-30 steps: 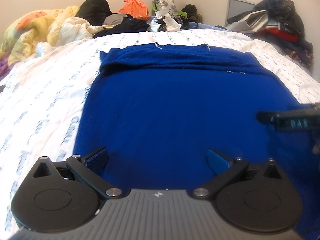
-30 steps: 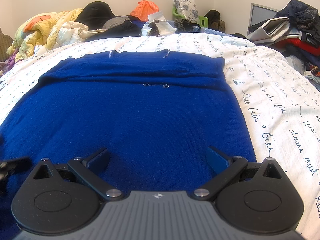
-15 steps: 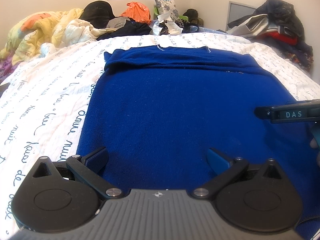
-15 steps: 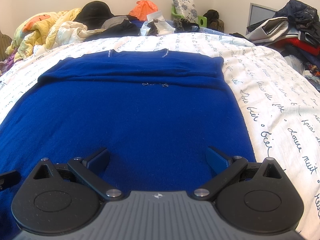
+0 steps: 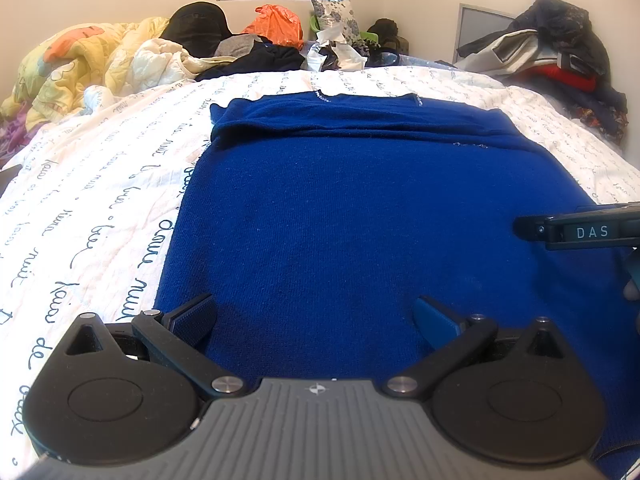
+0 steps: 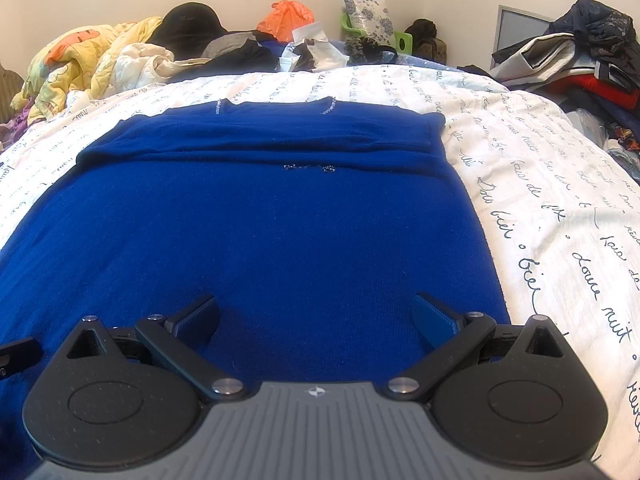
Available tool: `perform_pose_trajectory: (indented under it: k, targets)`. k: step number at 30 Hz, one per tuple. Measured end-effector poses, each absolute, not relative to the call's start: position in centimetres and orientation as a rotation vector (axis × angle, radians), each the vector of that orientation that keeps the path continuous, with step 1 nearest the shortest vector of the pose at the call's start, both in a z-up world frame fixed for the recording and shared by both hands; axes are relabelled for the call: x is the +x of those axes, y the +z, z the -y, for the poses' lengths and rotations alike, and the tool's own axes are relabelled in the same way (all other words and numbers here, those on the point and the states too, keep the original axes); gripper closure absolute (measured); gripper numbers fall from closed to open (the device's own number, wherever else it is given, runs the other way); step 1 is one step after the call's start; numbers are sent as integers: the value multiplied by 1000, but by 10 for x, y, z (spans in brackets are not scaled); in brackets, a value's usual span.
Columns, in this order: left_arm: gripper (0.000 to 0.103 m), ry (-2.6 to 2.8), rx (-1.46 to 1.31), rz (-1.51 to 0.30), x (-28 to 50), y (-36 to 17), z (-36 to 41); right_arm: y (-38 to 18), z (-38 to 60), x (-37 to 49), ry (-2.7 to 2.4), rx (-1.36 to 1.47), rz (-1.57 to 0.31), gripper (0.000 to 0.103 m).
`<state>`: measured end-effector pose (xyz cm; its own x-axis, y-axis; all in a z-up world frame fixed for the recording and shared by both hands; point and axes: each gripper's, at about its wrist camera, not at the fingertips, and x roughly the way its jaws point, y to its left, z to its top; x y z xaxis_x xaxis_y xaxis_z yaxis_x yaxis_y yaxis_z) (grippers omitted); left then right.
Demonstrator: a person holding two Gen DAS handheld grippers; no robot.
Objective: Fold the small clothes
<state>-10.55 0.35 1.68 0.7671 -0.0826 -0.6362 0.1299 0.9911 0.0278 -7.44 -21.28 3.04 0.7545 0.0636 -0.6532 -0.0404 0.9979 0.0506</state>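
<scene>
A royal-blue knit sweater lies flat on the bed, its sleeves folded across the chest at the far end. My left gripper hovers open over the sweater's near left hem, nothing between its fingers. In the right wrist view the same sweater fills the middle, and my right gripper stands open over the near right hem, holding nothing. The right gripper's body shows at the right edge of the left wrist view. A bit of the left gripper shows at the left edge of the right wrist view.
The bed has a white cover with dark script. A yellow quilt, dark clothes and an orange bag are heaped at the far end. A pile of garments stands at the right. Bare cover lies on both sides of the sweater.
Both grippers stayed open. The left wrist view has drawn back and tilted slightly, showing more bed cover on the left. The right wrist view has barely shifted.
</scene>
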Motion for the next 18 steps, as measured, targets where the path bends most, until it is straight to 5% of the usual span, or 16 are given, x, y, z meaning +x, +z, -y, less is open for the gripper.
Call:
perform_pose_trajectory:
  k: [13,18]
  targets:
    - [0,-120,91,-735,-150,28,-49,41,236,-180,267,-19,-791,0]
    - [0,-126,-153,-826,-168,35,-105,63,315,-217,232,360,-838,0]
